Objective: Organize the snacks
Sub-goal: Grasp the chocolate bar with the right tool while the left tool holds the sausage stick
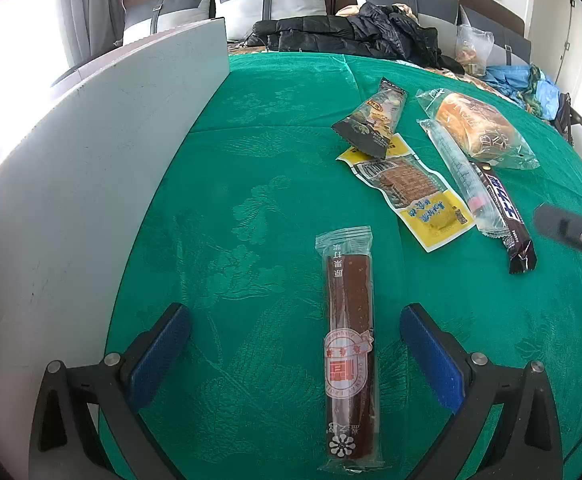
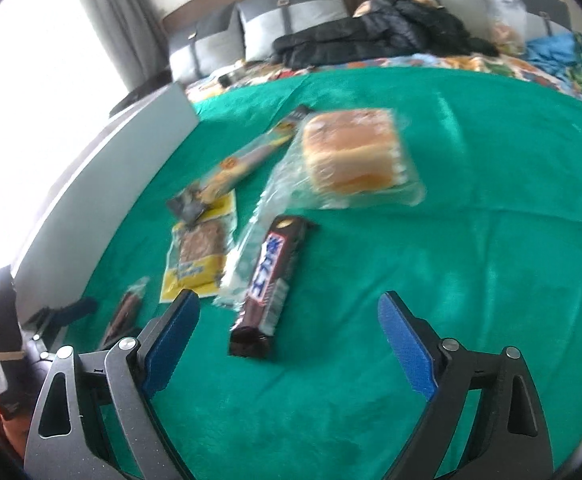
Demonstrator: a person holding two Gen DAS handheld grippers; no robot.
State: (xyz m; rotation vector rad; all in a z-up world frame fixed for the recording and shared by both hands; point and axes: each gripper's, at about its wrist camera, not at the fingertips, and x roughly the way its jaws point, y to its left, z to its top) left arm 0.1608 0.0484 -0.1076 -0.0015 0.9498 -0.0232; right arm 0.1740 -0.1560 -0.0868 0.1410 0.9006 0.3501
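Item 1. Left gripper (image 1: 295, 356): jaws spread to their widest, blue pads clear of everything, nothing held. It hangs over the green cloth (image 1: 251, 184).

Item 2. Fruit-leather stick (image 1: 349, 344): long clear sleeve with a dark brown bar inside, lying flat on the cloth between the left gripper's open fingers, touching neither pad. It lies well apart from the other snacks, and by its position reads as the one piece already set aside.

Item 3. Right gripper (image 2: 289, 326): jaws wide, empty. Its view is blurred. The near end of the chocolate bar (image 2: 269, 280) lies just ahead of its fingers, untouched; judged the likely next pick.

Item 4. Unsorted cluster, mid-cloth:
- Chocolate bar, dark wrapper, white lettering.
- Clear tube pack (image 1: 457, 172), alongside the chocolate bar and partly overlapping it.
- Yellow cracker pack (image 1: 415, 192), flat, beside the tube.
- Dark foil packet (image 1: 373, 120), its lower end resting on the yellow pack.
- Bagged bread (image 1: 477, 128), farthest of the group, touching the tube pack's far end.

Item 5. White board (image 1: 91, 168): upright along the cloth's left edge.

Item 6. Bed beyond (image 1: 271, 4): pillows and a black jacket (image 1: 355, 32).

Status: one of six snacks separated; five remain in a loose heap. No container or final arrangement is visible.
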